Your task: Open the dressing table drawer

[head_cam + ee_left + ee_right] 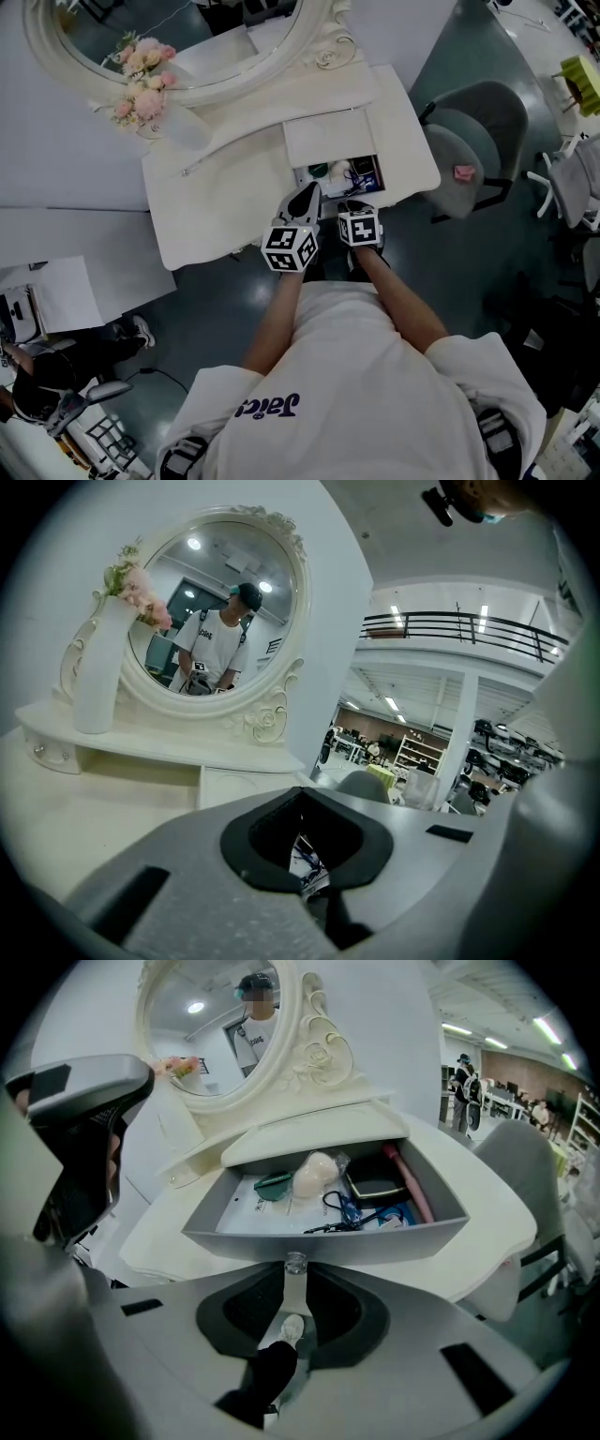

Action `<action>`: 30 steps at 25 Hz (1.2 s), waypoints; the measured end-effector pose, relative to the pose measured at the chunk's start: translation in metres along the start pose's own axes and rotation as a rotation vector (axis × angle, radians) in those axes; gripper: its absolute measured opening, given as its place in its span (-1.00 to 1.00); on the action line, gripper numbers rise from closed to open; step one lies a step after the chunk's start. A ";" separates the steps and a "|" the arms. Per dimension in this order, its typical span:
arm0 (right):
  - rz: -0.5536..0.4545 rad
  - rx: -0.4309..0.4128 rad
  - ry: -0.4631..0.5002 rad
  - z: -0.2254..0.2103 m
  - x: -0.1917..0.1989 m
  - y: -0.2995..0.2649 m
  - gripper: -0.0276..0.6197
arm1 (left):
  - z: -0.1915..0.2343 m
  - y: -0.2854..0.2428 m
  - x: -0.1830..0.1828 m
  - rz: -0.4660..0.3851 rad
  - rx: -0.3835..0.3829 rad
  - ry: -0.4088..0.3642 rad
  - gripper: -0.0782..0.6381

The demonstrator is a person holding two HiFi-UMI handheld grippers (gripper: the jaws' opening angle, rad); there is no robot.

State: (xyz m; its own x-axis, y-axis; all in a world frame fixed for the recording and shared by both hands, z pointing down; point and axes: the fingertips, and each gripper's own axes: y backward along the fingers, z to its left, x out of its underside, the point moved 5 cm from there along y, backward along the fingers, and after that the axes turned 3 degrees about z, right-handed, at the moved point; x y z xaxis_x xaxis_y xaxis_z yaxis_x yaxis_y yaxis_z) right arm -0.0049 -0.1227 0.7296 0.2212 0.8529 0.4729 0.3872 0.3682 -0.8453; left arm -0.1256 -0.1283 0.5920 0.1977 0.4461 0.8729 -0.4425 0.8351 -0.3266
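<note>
Dressing table [216,192] | drawer [328,1243] open | right gripper [295,1277] fingers pinch knob [295,1263] | left gripper [304,200] fingers closed, empty, alongside

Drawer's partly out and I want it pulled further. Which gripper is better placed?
Right. The right gripper is shut on the drawer knob, with the drawer straight ahead of it. The left gripper is shut on nothing and looks toward the mirror.

place: open-plan office or lab hall | evidence: mezzanine railing [450,625], strip lights [395,617], shelving [412,752] beyond desk [225,206] right edge | grey office chair [487,117] on dark floor [469,272] off desk's right corner
</note>
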 end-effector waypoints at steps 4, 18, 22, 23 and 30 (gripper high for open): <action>0.012 -0.007 0.015 0.000 -0.001 0.009 -0.68 | 0.003 -0.005 -0.009 -0.014 0.004 -0.003 -0.74; -0.161 0.022 -0.023 -0.022 -0.077 0.076 -0.81 | -0.007 -0.034 -0.082 -0.098 0.050 -0.114 -0.74; -0.294 0.036 0.004 -0.024 -0.118 0.105 -0.84 | -0.012 -0.040 -0.109 -0.132 0.062 -0.167 -0.74; -0.338 0.046 0.023 -0.023 -0.129 0.114 -0.85 | -0.014 -0.041 -0.115 -0.138 0.067 -0.179 -0.74; -0.637 0.077 0.063 -0.011 -0.192 0.183 -0.88 | -0.024 -0.045 -0.153 -0.185 0.097 -0.246 -0.74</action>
State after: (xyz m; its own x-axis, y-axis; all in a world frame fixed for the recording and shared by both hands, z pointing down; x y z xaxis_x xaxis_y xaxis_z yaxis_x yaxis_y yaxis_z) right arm 0.0332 -0.2236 0.4867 0.0222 0.4363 0.8995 0.3948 0.8228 -0.4088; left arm -0.1145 -0.2262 0.4644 0.0703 0.1881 0.9796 -0.5029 0.8548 -0.1280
